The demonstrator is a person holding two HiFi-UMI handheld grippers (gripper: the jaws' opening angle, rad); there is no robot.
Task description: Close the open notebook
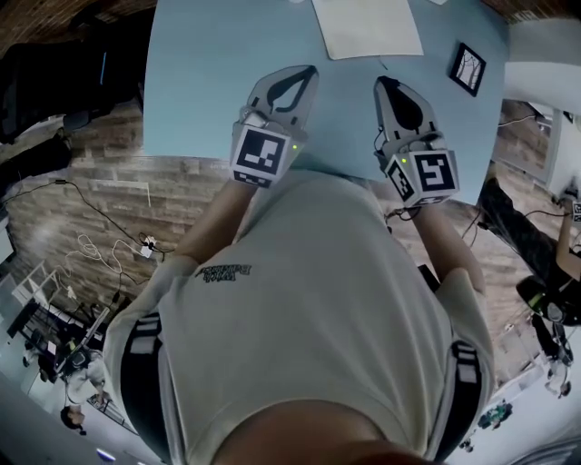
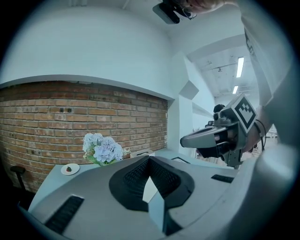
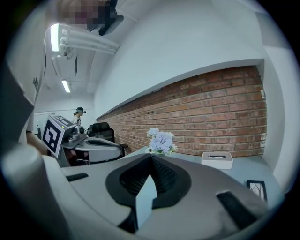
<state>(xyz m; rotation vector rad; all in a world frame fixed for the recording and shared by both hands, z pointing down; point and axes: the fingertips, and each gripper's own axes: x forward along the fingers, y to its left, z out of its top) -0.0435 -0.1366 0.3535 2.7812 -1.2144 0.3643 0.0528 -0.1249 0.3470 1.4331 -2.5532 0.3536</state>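
On the surface, the notebook at twelve o'clock could be shoved by the clenched, empty left hand-held gripper and right hand-held gripper.

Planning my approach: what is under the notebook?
Only the blue table shows around the notebook; anything beneath its pages is covered.

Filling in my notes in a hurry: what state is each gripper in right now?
Left gripper: closed, holding nothing.
Right gripper: closed, holding nothing.
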